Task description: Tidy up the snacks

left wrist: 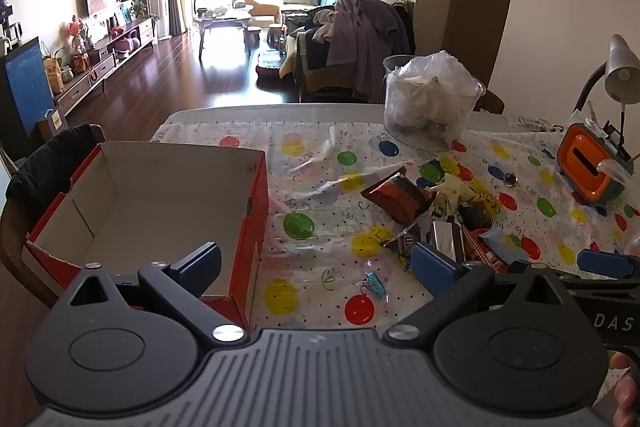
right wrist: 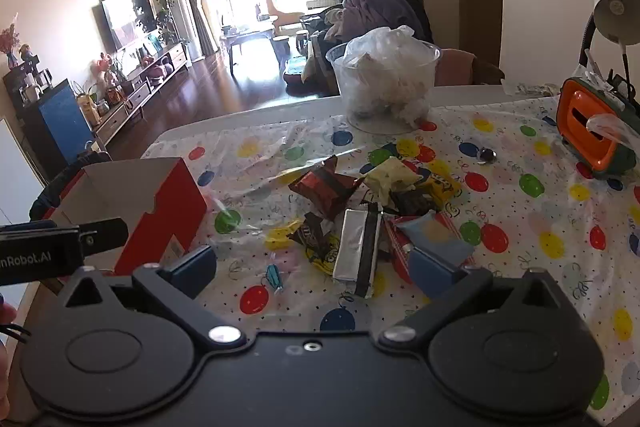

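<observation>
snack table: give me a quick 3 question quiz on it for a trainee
1. True or false: the red cardboard box already holds snacks.
2. Which lies nearest the right gripper? A) silver snack bar B) orange tissue holder C) clear plastic tub
3. Fill in: both the left gripper and the right have their fingers ____.

Key
1. False: its inside shows only bare cardboard.
2. A
3. open, nothing held.

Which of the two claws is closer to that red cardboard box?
Left. The left claw hangs open at the red box, one finger over its near corner; the right claw sits open over the snack pile beside it.
</observation>
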Demonstrator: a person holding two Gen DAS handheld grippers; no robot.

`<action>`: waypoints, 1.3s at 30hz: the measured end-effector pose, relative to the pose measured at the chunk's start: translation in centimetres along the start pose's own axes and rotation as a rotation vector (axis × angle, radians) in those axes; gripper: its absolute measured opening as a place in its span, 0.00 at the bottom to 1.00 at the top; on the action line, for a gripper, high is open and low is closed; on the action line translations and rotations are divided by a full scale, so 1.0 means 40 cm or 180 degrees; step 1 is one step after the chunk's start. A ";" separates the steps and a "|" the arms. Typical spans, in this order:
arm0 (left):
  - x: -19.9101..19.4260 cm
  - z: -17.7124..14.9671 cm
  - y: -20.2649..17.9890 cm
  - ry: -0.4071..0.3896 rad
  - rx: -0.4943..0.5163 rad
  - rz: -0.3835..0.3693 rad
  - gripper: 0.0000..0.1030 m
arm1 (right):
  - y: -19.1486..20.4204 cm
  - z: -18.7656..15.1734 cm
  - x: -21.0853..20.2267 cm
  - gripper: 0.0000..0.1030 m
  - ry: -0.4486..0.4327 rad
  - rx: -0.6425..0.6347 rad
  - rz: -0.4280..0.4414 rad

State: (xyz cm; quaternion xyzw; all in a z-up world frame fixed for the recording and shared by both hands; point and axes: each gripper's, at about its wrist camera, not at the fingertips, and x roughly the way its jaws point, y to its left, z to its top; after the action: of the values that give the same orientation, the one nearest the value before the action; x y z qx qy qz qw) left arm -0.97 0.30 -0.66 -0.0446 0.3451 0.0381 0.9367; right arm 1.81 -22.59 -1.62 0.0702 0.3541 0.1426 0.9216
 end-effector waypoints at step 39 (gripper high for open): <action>0.063 -0.005 -0.088 0.0274 0.0063 -0.0043 0.99 | -0.094 0.016 0.010 0.99 0.0020 0.0004 -0.0071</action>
State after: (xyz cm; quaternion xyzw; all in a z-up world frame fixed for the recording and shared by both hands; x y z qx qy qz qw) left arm 1.18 -3.12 -2.25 -0.0392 0.3852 0.0264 0.9216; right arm 3.32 -26.05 -2.29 0.0663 0.3578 0.1323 0.9220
